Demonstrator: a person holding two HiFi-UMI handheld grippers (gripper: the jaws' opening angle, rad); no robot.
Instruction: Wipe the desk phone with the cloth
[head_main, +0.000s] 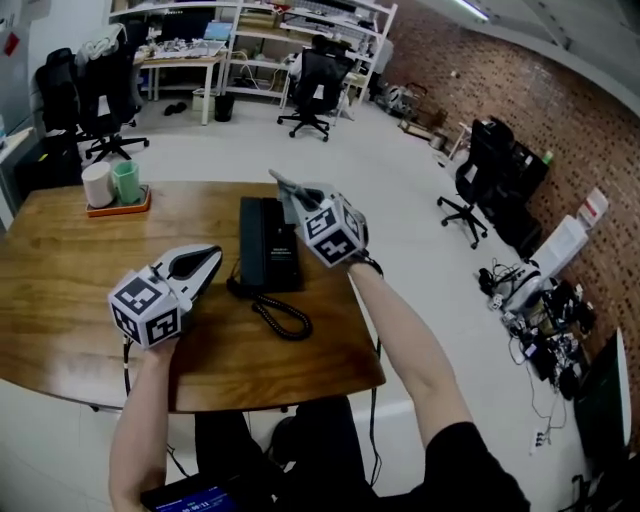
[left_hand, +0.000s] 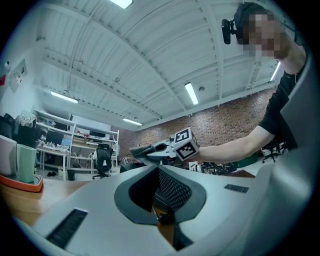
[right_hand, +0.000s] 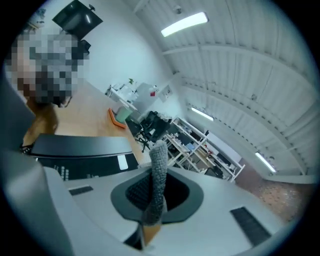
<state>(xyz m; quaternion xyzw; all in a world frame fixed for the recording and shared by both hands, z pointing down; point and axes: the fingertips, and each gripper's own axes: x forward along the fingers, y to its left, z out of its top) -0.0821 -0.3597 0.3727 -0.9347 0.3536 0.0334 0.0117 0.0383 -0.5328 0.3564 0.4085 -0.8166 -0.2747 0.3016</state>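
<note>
- A black desk phone (head_main: 268, 250) lies mid-way across the brown wooden tabletop (head_main: 60, 290), with its coiled black cord (head_main: 285, 318) at its 6 o'clock.
- The right gripper (head_main: 288, 190), at the phone's 1 o'clock, has its fingers clamped on a grey knitted cloth (right_hand: 159, 170).
- The left gripper (head_main: 210, 260) is just beside the phone at its 9 o'clock, fingers closed together.

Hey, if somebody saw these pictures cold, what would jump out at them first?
A black desk phone with a coiled cord lies in the middle of the brown wooden table. The right gripper hangs over the phone's far end, shut on a grey knitted cloth; the left gripper points at the phone's near left side with nothing in its jaws.
</note>
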